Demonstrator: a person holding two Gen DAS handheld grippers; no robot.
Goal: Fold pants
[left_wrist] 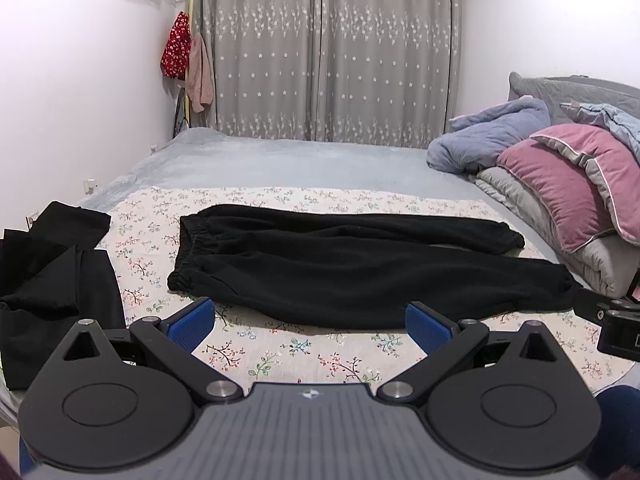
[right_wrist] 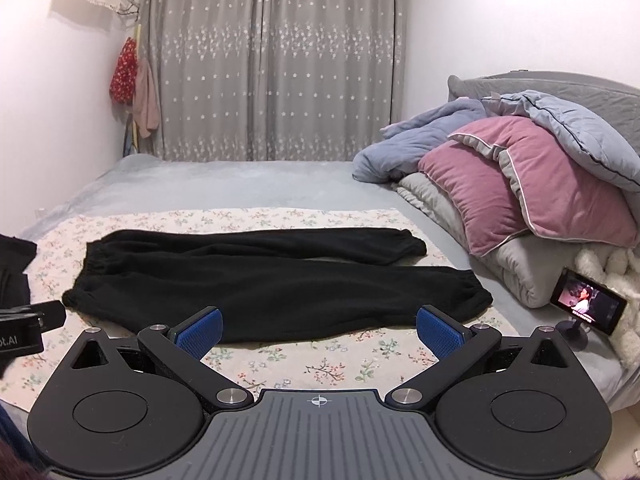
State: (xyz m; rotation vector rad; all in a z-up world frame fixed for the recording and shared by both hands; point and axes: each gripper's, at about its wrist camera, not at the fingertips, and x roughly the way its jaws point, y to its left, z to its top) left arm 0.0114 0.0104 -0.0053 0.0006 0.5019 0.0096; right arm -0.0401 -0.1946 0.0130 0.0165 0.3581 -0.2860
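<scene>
A wide bed (left_wrist: 288, 160) fills the room, grey starred curtains (left_wrist: 332, 48) behind it. Across its floral cloth (left_wrist: 280, 348) lie the black pants (left_wrist: 340, 272) — flat, waistband left. Heaped bedding (left_wrist: 568, 176) sits right, dark clothes (left_wrist: 52, 276) left, a lit phone (right_wrist: 588, 300) beside. Left gripper (left_wrist: 312, 320) and right gripper (right_wrist: 320, 326) hover spread wide, holding nothing.

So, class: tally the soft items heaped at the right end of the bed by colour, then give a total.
Blue: 2, a blanket and a quilt
Pink: 1, a pillow
Grey: 1, a folded quilt
Total: 4
</scene>
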